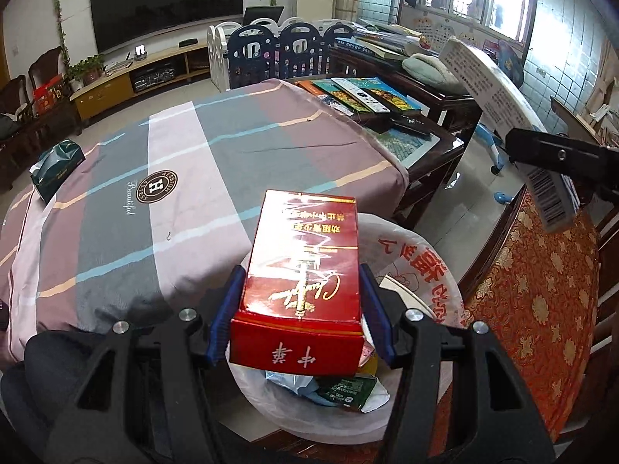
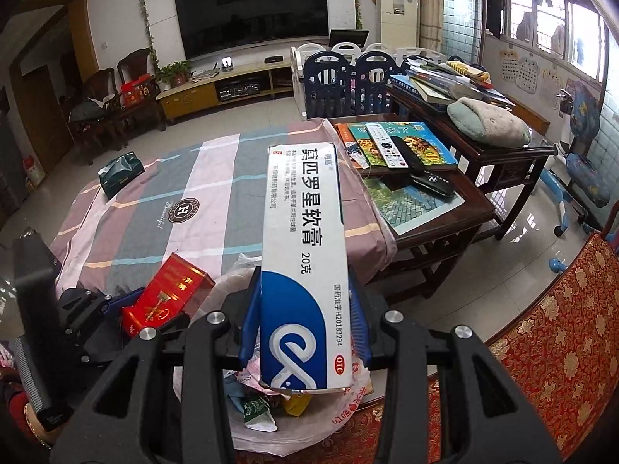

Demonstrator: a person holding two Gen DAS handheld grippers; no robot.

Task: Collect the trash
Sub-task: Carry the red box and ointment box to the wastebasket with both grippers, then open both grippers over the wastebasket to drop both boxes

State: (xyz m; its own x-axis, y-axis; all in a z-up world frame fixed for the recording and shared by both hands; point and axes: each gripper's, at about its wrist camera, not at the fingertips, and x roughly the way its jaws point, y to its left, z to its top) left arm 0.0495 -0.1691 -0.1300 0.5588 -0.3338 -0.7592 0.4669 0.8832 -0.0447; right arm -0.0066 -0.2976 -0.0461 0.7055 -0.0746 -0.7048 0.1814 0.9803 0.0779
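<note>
A: Since the striped cloth-covered table [image 1: 193,162] fills most of the view, where does the trash sit?

B: Beside it stands the bin, lined with a white plastic bag [image 1: 418,255], wrappers already inside. The left gripper [image 1: 301,309] pinches a red carton [image 1: 305,263] by its sides directly above the opening.

A: And the other?

B: The right gripper [image 2: 305,321] clamps a blue-and-white ointment box [image 2: 301,255], also over the bag.

A: What could fail?

B: Both tools crowd one mouth; they may knock together. The long box juts far past the pads, so it could tip against the rim and fall to the floor.
</note>
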